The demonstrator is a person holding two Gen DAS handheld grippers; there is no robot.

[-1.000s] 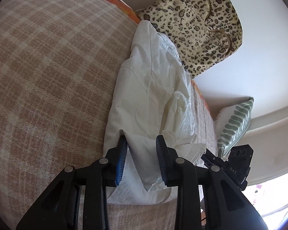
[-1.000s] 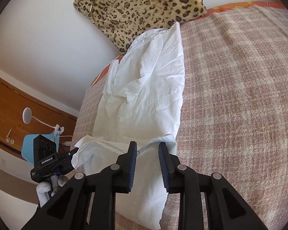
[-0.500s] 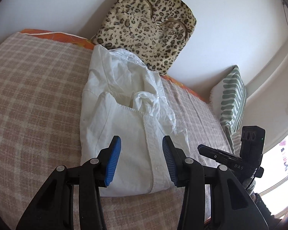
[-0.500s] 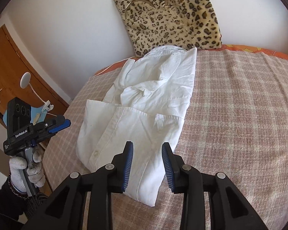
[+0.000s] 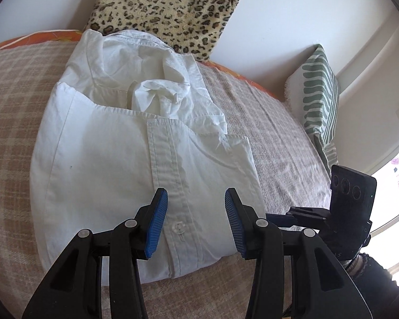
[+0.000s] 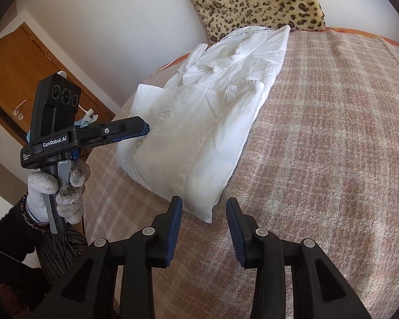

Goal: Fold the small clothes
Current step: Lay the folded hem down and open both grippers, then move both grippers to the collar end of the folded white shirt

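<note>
White shirt (image 5: 114, 164) lies folded on the plaid blanket (image 6: 332, 146), free of both tongs.
Left gripper (image 5: 196, 210) hovers over the shirt's near hem at the button placket, jaws spread, nothing pinched. Right gripper (image 6: 204, 226) sits just off the shirt's near corner, jaws just opening, empty.

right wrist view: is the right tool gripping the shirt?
No: the right tool stands open with nothing between its pads, and the white shirt's near corner lies on the plaid blanket just beyond them.
</note>
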